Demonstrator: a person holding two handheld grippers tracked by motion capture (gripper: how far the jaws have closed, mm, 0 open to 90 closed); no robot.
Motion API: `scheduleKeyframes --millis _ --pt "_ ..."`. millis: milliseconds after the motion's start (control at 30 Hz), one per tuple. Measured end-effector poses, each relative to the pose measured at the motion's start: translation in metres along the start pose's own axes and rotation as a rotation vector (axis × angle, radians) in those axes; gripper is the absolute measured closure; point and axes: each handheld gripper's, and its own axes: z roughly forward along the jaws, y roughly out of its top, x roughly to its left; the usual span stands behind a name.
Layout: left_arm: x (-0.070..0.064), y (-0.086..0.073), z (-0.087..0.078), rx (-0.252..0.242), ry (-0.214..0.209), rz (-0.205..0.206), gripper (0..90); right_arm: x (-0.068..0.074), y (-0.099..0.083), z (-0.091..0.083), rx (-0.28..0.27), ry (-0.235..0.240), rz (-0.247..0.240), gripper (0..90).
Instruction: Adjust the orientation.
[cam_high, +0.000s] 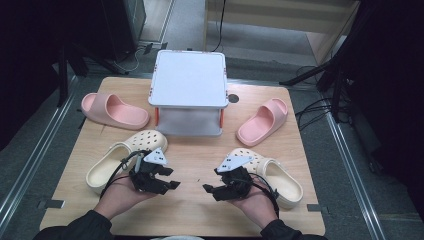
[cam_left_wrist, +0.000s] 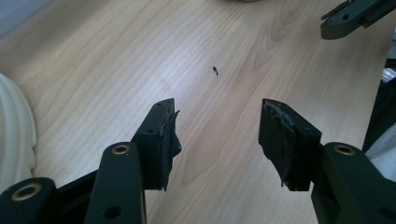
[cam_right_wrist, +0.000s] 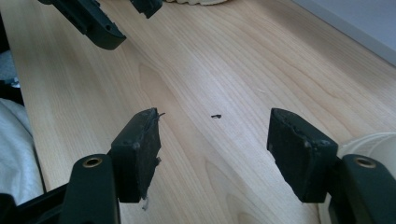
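high view: two cream clogs (cam_high: 126, 156), two pink slides (cam_high: 116, 111), one box (cam_high: 188, 80); left gripper (cam_high: 169, 179) and right gripper (cam_high: 209, 189) both gape empty.

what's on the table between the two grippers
Between the left gripper and the right gripper lies bare wooden table, apart from one tiny dark speck, seen in both gripper views.

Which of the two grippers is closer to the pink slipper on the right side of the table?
The right gripper. The pink slipper lies beyond it and a little to its right. The left gripper sits farther off, toward the table's left half.
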Motion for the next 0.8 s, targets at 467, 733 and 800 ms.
scheduleKeyframes --millis 467,733,800 --pt "0.000 -0.001 -0.004 0.016 -0.041 -0.022 49.8 0.003 0.003 0.001 -0.015 0.016 -0.002 38.2" --pt "0.004 -0.008 -0.012 0.006 -0.032 -0.036 44.6 -0.002 0.006 -0.001 -0.021 0.026 0.010 41.6" --pt "0.004 -0.009 -0.015 0.001 -0.028 -0.041 43.9 -0.002 0.006 -0.001 -0.021 0.033 0.014 42.9"
